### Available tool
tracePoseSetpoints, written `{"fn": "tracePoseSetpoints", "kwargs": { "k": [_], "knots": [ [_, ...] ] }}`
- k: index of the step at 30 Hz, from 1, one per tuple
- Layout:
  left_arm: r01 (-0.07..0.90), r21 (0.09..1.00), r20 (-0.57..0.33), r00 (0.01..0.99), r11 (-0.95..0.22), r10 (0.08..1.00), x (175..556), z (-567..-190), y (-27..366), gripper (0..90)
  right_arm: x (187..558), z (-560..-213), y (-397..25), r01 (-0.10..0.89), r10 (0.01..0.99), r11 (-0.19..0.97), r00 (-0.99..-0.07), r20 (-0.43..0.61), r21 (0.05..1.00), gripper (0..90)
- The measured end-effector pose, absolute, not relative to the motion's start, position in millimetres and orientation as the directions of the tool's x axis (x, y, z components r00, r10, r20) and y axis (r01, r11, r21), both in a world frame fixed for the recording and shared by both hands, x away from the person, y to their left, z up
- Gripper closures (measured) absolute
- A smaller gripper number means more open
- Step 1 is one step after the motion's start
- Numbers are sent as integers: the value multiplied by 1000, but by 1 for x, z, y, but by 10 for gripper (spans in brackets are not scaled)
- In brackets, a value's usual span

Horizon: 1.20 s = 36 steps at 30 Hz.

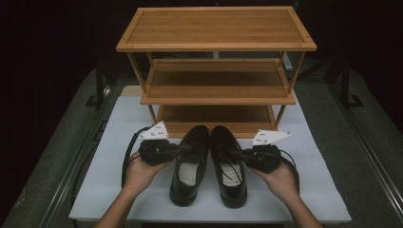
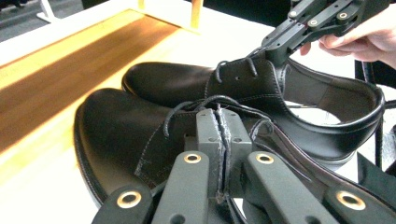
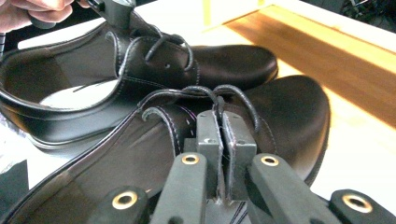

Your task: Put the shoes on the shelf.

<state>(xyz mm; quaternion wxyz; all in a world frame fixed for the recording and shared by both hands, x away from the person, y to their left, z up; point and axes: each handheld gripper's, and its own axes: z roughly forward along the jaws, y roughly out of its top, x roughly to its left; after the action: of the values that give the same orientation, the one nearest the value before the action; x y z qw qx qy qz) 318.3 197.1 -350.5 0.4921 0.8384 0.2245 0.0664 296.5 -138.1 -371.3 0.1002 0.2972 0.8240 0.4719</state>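
Two black leather lace-up shoes stand side by side on the white table top [image 1: 119, 185], toes toward a wooden rack. My left gripper [image 1: 185, 148] is shut on the lace-side edge of the left shoe [image 1: 190, 171]; in the left gripper view its jaws [image 2: 219, 116] pinch that shoe's thin leather flap [image 2: 116, 135]. From the other side, my right gripper [image 1: 236, 153] is shut on the right shoe [image 1: 232, 175], with the flap's edge [image 3: 289, 112] squeezed between its jaws [image 3: 223, 116]. Both shoes rest on the table.
A three-tier bamboo shoe rack [image 1: 216, 28] stands right behind the shoes, its lowest shelf [image 1: 216, 116] just past the toes. Cables trail from both grippers. Grey floor and metal rails flank the table.
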Motion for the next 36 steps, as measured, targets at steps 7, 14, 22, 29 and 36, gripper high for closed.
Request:
{"fn": "tracePoseSetpoints", "kwargs": {
  "k": [7,14,22,29,36],
  "knots": [
    [297,876,-101,884,-381,457,326,-340,196,889,306,-361,-148,391,605,334,-787,123,857,869],
    [280,895,-79,866,-347,494,349,-338,189,889,328,-355,-152,380,634,313,-766,107,871,868],
    [296,910,-94,828,-289,552,387,-353,178,889,370,-364,-146,392,673,288,-732,107,874,867],
    [278,917,-58,803,-286,593,401,-367,167,888,391,-374,-140,395,706,275,-702,95,877,867],
    [286,915,-64,800,-285,596,405,-375,166,887,398,-382,-140,410,715,258,-690,113,875,866]
  ]
}}
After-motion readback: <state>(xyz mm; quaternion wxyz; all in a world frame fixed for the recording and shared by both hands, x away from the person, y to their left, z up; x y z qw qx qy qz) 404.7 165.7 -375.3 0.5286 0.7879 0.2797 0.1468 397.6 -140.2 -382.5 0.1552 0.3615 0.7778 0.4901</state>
